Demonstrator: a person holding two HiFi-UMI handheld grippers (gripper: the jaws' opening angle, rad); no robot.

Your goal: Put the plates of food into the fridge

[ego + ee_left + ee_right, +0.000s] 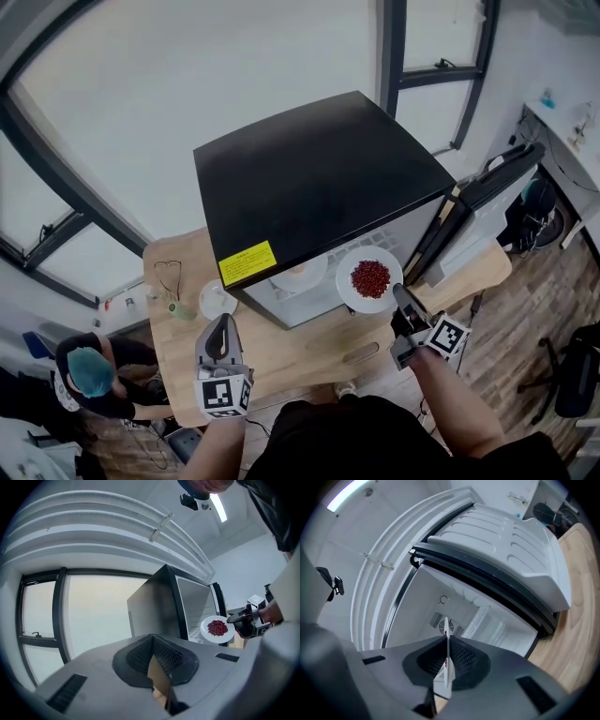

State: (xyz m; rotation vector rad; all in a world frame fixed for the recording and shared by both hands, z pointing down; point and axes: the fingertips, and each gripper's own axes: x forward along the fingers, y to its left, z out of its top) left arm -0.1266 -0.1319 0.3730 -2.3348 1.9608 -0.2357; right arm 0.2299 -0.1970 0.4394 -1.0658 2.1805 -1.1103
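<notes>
At the left of the counter (300, 361), a small white dish (217, 300) lies beside the fridge (309, 178). Near it the left gripper (222, 326) hovers with its fingers clenched together on nothing. It has no part in this step and is best kept clear of the opening. Just inside the fridge's open front there seems to be a plate with pale food (302, 272), though it is hard to make out. To its right, the plate of food (370, 279) hangs in the air at the mouth of the fridge. The right gripper (399, 294) grasps it by the near rim, fingers clamped on the edge. The step in hand looks like carrying this plate in onto a shelf. A rim-only hold gives the far side leverage to droop, so the plate should go in level and slowly. It should be aimed at bare shelf beside the pale plate and set down before the fingers let go. The open door (483, 202) stands close on the right, so the approach wants to stay left of it. The plate is white, round and shallow, with a loose heap of small dark-red pieces at its centre that would roll if it tipped.
</notes>
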